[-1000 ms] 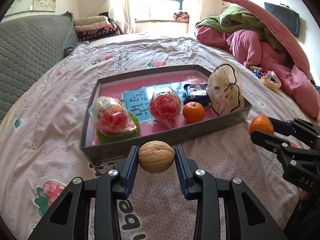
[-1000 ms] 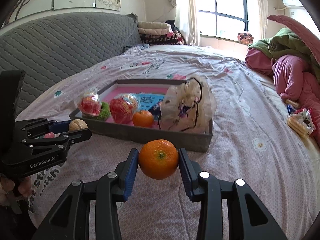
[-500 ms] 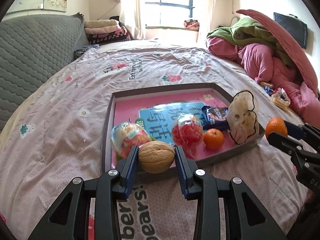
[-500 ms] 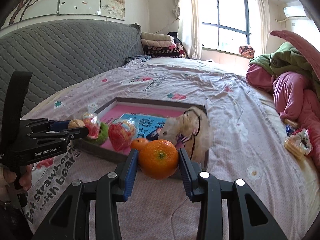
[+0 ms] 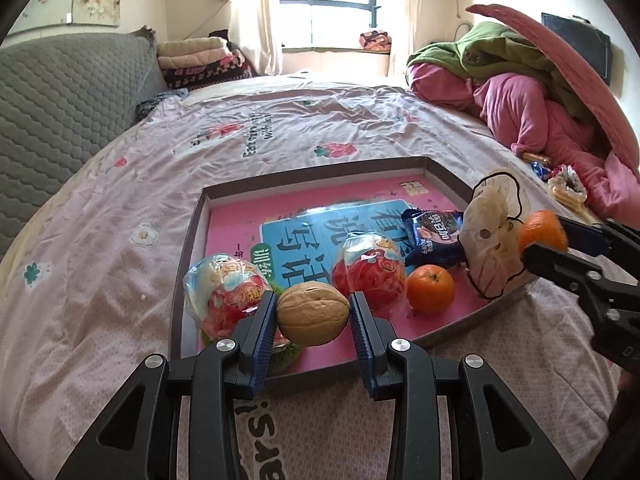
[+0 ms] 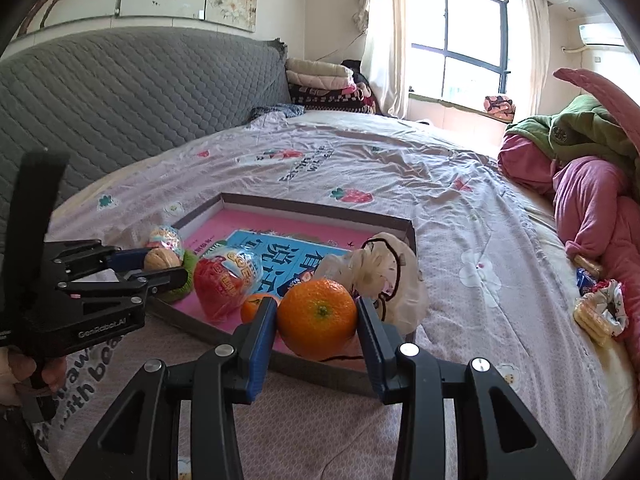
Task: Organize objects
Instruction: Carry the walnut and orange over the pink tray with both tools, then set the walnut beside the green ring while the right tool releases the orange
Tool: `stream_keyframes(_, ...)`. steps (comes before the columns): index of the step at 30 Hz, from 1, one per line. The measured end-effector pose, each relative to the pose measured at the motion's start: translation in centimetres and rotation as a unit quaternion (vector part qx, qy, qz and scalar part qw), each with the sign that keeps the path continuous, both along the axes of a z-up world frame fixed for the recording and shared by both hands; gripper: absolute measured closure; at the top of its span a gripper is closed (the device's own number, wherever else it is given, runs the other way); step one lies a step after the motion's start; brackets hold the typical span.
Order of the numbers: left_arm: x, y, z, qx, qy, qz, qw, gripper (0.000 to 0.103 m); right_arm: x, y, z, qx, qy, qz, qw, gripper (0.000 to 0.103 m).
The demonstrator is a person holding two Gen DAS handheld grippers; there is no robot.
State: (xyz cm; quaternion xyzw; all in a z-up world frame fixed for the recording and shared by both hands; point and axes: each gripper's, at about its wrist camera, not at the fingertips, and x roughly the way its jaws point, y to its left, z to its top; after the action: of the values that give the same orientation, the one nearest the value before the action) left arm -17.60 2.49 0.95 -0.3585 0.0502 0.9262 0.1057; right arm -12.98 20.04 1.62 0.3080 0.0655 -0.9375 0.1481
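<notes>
My left gripper [image 5: 313, 314] is shut on a walnut [image 5: 313, 313] and holds it above the near left edge of the grey tray [image 5: 256, 182] with a pink floor. My right gripper [image 6: 317, 319] is shut on an orange [image 6: 317, 319] above the tray's near right edge [image 6: 320, 372]. In the tray lie two wrapped red sweets [image 5: 224, 292] [image 5: 370, 270], a small orange [image 5: 431, 289], a dark snack packet [image 5: 434, 236] and a pale bag [image 5: 494, 244]. The right gripper with its orange shows in the left wrist view [image 5: 542, 232]; the left gripper shows in the right wrist view [image 6: 160, 264].
The tray lies on a bed with a pink printed sheet [image 5: 120, 240]. A grey quilted headboard [image 6: 120, 100] is at the left. Piled pink and green bedding [image 5: 520, 92] and small snack packs [image 6: 596, 312] lie at the right. Folded blankets [image 5: 200, 60] are by the window.
Both grippers have risen and moved forward over the tray's near edge, still holding the walnut and the orange. The tray now appears lower and closer in both views.
</notes>
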Motion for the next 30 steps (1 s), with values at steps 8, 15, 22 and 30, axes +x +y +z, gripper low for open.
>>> stream_keyframes(8,-1.5,0.3,-1.9,0.002,-0.029,-0.004,0.9996,0.066,-2.0,-0.3,-1.5,0.010,-0.024,0.001,1.000,0.062)
stream_keyframes(15,-2.1,0.6,-2.6,-0.001,-0.030,-0.004,0.9996,0.066,-3.1,-0.8,-2.6,0.020,-0.036,0.011,0.999,0.062)
stream_keyframes(22,-2.1,0.8,-2.6,0.000,-0.029,-0.007,0.9996,0.066,-3.9,-1.1,-3.8,0.017,-0.064,0.014,0.998,0.062)
stream_keyframes(30,-1.9,0.8,-2.6,-0.002,-0.028,-0.007,0.9996,0.066,-3.9,-0.8,-3.9,0.001,-0.069,0.009,0.998,0.062)
